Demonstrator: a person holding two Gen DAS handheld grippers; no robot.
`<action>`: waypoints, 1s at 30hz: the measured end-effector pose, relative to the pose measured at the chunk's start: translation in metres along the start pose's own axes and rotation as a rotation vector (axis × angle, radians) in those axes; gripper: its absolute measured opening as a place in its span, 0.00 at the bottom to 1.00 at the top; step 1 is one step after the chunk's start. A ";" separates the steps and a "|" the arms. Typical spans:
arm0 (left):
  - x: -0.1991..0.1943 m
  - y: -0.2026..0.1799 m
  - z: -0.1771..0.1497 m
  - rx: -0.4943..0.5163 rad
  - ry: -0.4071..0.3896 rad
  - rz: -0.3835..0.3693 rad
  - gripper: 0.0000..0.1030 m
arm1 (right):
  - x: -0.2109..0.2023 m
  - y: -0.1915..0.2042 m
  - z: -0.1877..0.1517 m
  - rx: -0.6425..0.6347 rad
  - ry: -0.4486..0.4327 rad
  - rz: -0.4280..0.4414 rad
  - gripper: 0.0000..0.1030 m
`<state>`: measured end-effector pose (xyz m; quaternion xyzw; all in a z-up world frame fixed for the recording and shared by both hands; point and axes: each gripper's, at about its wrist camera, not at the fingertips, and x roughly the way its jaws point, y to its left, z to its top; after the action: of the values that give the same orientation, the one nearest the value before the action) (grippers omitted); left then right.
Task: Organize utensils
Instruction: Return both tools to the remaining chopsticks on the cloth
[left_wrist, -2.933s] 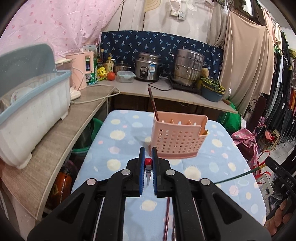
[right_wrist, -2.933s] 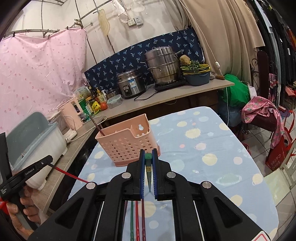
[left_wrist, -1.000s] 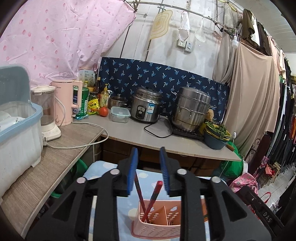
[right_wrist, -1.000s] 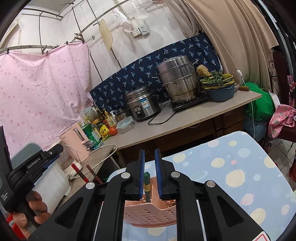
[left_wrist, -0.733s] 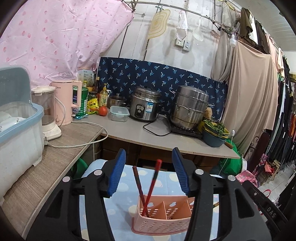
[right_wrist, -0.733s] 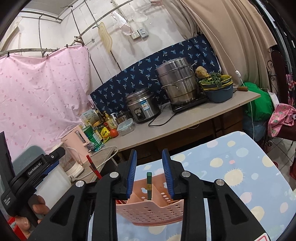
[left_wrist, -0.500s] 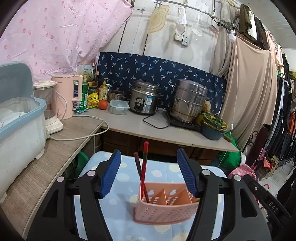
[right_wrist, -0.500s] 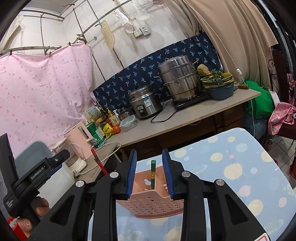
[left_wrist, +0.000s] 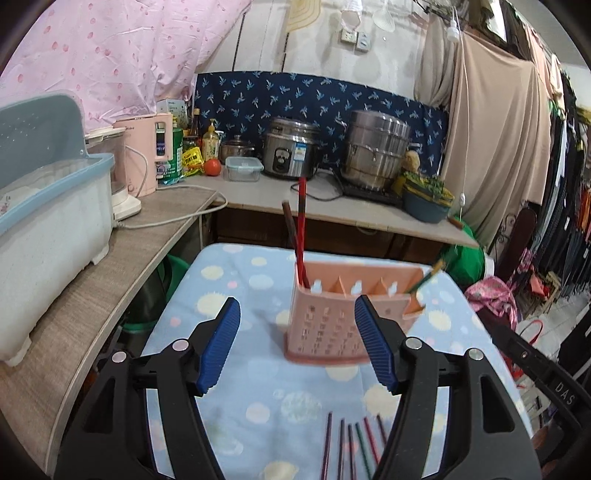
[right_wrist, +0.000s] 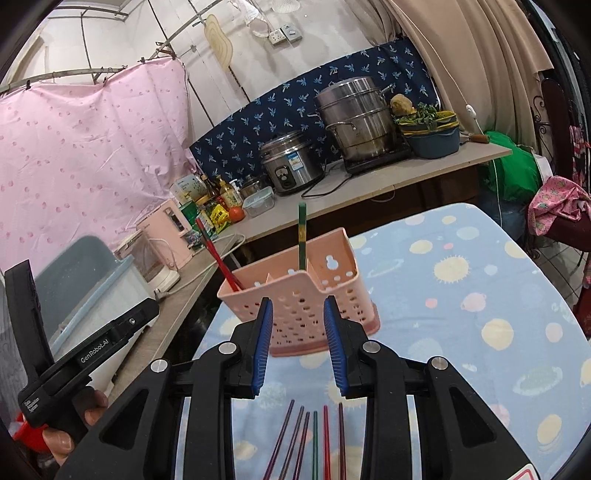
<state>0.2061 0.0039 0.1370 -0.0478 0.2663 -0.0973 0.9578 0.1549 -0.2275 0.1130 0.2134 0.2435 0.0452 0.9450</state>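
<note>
A pink perforated utensil holder (left_wrist: 332, 325) (right_wrist: 295, 291) stands on the blue dotted tablecloth (left_wrist: 229, 295). A red chopstick (left_wrist: 301, 221) (right_wrist: 218, 254) and a dark one (left_wrist: 290, 229) stand in its left compartment. A green chopstick (right_wrist: 302, 236) (left_wrist: 424, 280) stands at its right end. Several loose chopsticks (left_wrist: 351, 443) (right_wrist: 314, 443) lie on the cloth near me. My left gripper (left_wrist: 296, 314) is wide open, short of the holder, with nothing held. My right gripper (right_wrist: 297, 306) is also open and empty, in front of the holder.
A white and blue dish box (left_wrist: 44, 229) sits on the wooden counter (left_wrist: 147, 236) to the left. A pink kettle (left_wrist: 144, 158), a rice cooker (left_wrist: 291, 153), a steamer pot (left_wrist: 376, 155) and a basin of greens (left_wrist: 424, 199) line the back counter. Clothes hang at the right.
Both grippers opened, leaving the red and the green chopstick in the holder. Both then drew back and sank, bringing the loose chopsticks into view.
</note>
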 end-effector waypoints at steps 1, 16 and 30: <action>-0.002 0.000 -0.007 0.009 0.010 0.005 0.59 | -0.003 -0.001 -0.008 -0.001 0.015 -0.002 0.28; -0.018 0.014 -0.114 -0.018 0.199 0.007 0.59 | -0.039 -0.022 -0.121 -0.052 0.229 -0.099 0.28; -0.029 0.010 -0.171 0.023 0.292 0.019 0.59 | -0.046 -0.026 -0.175 -0.066 0.330 -0.126 0.28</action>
<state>0.0950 0.0129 0.0041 -0.0197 0.4021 -0.0970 0.9102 0.0307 -0.1931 -0.0158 0.1563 0.4066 0.0281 0.8997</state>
